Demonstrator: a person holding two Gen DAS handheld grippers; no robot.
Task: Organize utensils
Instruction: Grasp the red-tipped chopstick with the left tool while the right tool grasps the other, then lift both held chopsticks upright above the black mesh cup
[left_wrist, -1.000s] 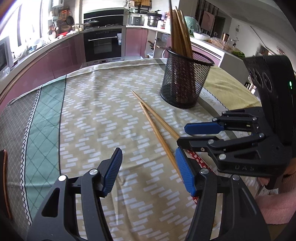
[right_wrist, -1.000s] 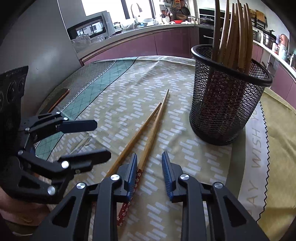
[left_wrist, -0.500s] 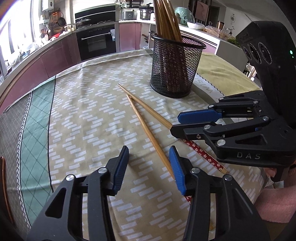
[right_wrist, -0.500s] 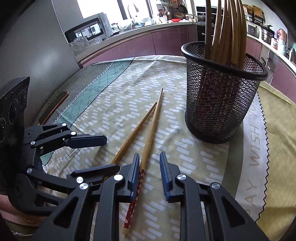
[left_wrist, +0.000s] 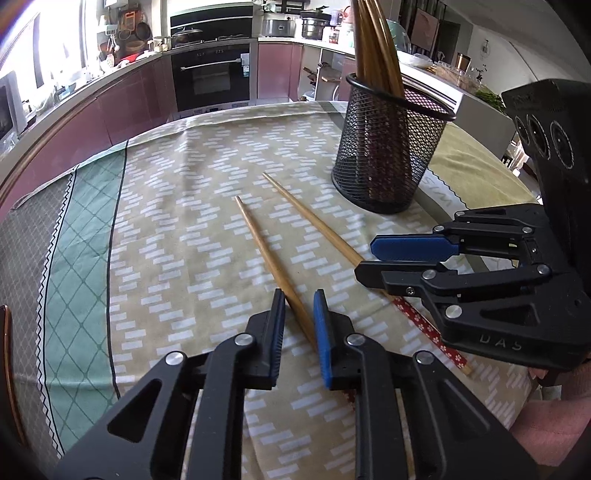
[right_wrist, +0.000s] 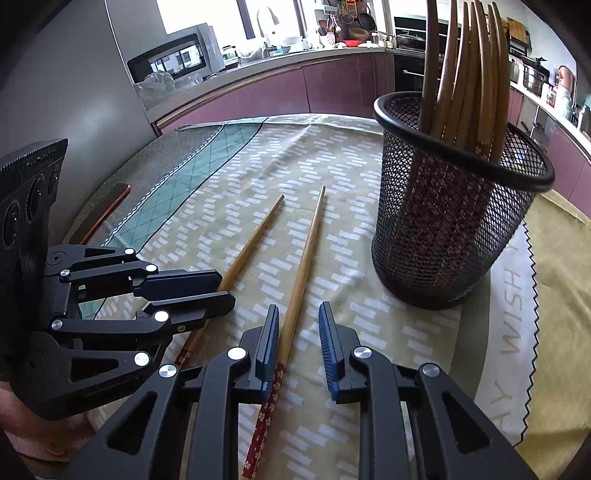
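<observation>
Two wooden chopsticks lie side by side on the patterned tablecloth. My left gripper straddles the left chopstick. Its jaws are closing, with a thin gap still showing at the right pad. My right gripper stands narrowly open over the right chopstick, which has a red flowered end and lies against the left pad. Each gripper shows in the other's view: the left gripper and the right gripper. A black mesh holder with several chopsticks upright in it stands just beyond, to the right.
The tablecloth has a green and grey band on the left. A brown flat object lies at the table's left edge. Past the table run purple kitchen cabinets and an oven. A pink sleeve is at the lower right.
The left gripper's jaws have narrowed from wide apart to close around the left chopstick. The right gripper has stayed over its chopstick with hardly any change.
</observation>
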